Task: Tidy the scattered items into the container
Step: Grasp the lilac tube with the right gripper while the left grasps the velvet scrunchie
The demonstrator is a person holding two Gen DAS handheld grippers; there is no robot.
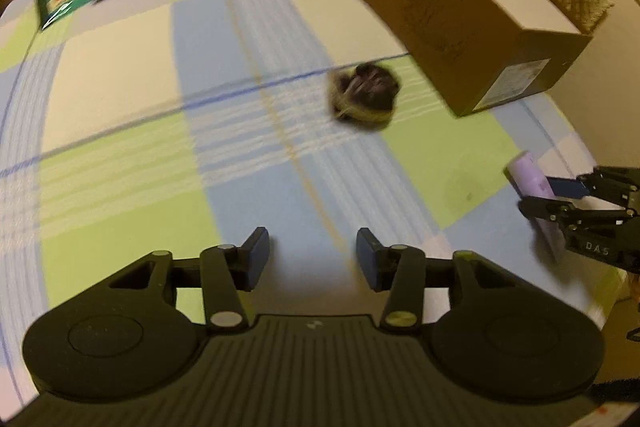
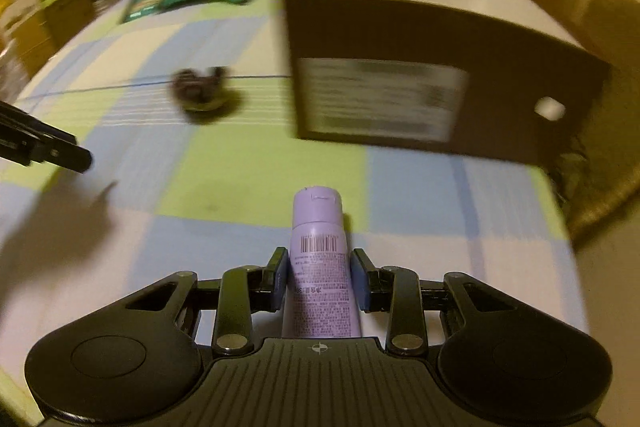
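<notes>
In right hand-held gripper (image 2: 319, 277), barcoded lilac tube (image 2: 319, 267)

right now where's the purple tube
The purple plastic tube is clamped in the right claw, cap pointing forward, above the checked tablecloth just short of the brown cardboard box.

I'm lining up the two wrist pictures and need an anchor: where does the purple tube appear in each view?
Left wrist view: the purple tube sits at the far right edge, clamped in the right gripper, just above the checked cloth.
Right wrist view: the purple tube is bottom centre, between the right gripper's fingers, cap pointing away.
Shared landmark: the cardboard box, with the dark bundle left of it.
</notes>
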